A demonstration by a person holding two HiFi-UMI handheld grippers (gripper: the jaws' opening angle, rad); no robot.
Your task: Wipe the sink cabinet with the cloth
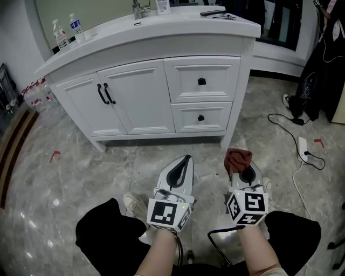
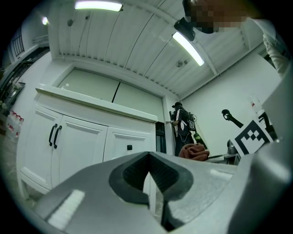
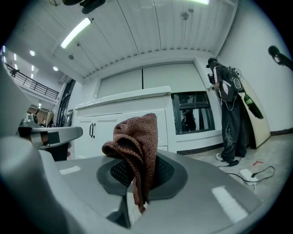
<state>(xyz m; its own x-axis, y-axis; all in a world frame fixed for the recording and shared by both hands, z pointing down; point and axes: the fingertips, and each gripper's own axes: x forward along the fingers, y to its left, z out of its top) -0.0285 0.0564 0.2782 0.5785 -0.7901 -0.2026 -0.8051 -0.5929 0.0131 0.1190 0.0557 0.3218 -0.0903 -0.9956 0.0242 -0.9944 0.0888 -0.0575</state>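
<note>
- The cloth (image 1: 237, 159), reddish-brown and bunched, is in front of the cabinet (image 1: 161, 97), well apart from it and low over the floor. The right gripper (image 1: 240, 168) is clamped on it, with a wad standing above the jaws and a tail hanging below.
- The left gripper (image 1: 186, 158) sits beside the right one, also in front of the cabinet. Its jaws meet at the tips and hold nothing.
- No wiping has begun, judging by the gap to the cabinet.
- Risk: only a fold of the cloth looks pinched. Dragging it over the raised door panels could pull it free.
- Risk: the wad stands narrow, so a flat press against the cabinet may bring the hard jaw ends onto the white paint and scuff it.
- Risk: the black handles (image 1: 106, 93) on the cabinet's doors could snag the loose tail.
- Risk: wiping the desk on top of the cabinet could tip the bottles (image 1: 60, 33) at its left end.
- Risk: a cable (image 1: 285, 126) lies on the floor right of the cabinet, and a step that way could catch it.
- Counts: one cloth and two grippers.
- Counts on the cabinet: two doors (image 1: 141, 97) with two handles, and two drawers (image 1: 202, 81) with one knob each.
- Counts on the desk: two bottles and one faucet (image 1: 138, 9). Small items at its right end are too far off to name.
</note>
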